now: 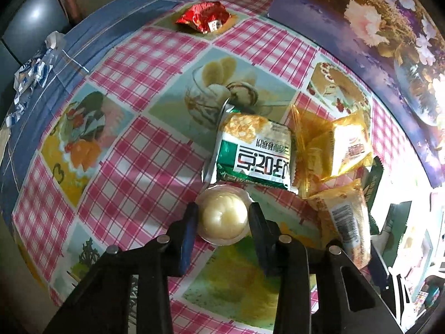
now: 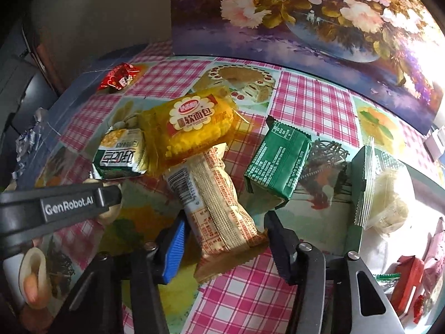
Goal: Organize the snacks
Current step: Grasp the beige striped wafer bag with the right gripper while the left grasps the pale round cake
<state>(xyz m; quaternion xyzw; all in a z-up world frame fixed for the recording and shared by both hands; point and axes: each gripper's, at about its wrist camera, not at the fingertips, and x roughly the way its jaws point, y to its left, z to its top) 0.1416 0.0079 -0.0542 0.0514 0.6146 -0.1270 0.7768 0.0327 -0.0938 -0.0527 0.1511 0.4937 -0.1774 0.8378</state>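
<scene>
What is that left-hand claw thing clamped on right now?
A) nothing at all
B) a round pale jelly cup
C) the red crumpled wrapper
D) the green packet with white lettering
B: in the left wrist view the left gripper has a finger pressed on each side of the round pale jelly cup, while the red wrapper lies far off across the checked tablecloth.

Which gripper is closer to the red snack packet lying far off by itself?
Left. The left gripper, clamped on a round jelly cup, sits nearer the red packet; the right gripper straddles the beige wafer pack, farther off.
</scene>
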